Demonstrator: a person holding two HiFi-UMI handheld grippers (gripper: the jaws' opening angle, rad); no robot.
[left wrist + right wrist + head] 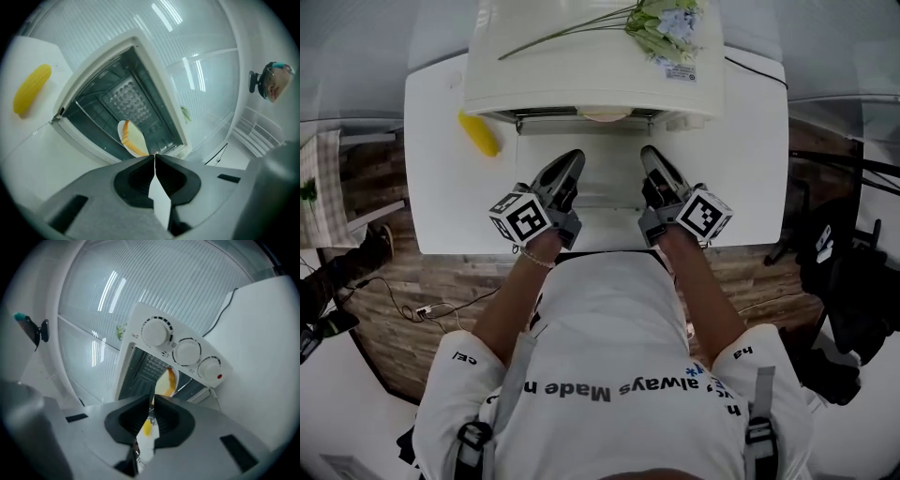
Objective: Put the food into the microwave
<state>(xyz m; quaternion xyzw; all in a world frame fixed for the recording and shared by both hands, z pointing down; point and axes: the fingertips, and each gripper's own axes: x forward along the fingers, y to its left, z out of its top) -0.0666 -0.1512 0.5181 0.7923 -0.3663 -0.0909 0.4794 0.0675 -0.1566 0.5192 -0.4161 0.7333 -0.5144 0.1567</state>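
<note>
The white microwave oven (581, 66) stands at the back of the white table (431, 187) with its door (605, 178) folded down flat toward me. Inside sits a plate of bread-like food (605, 114), which also shows in the left gripper view (132, 138) and the right gripper view (166, 380). My left gripper (572, 161) hovers over the door's left part, its jaws (154, 157) shut tip to tip with nothing between them. My right gripper (652, 155) hovers over the door's right part. Its jaws (152, 401) stand closed to a thin slit, and I see nothing gripped.
A yellow corn cob (478, 133) lies on the table left of the oven, seen also in the left gripper view (32, 88). A bunch of flowers (661, 23) rests on the oven's top. Three knobs (187, 351) line the oven's right side. The table's front edge is just behind the grippers.
</note>
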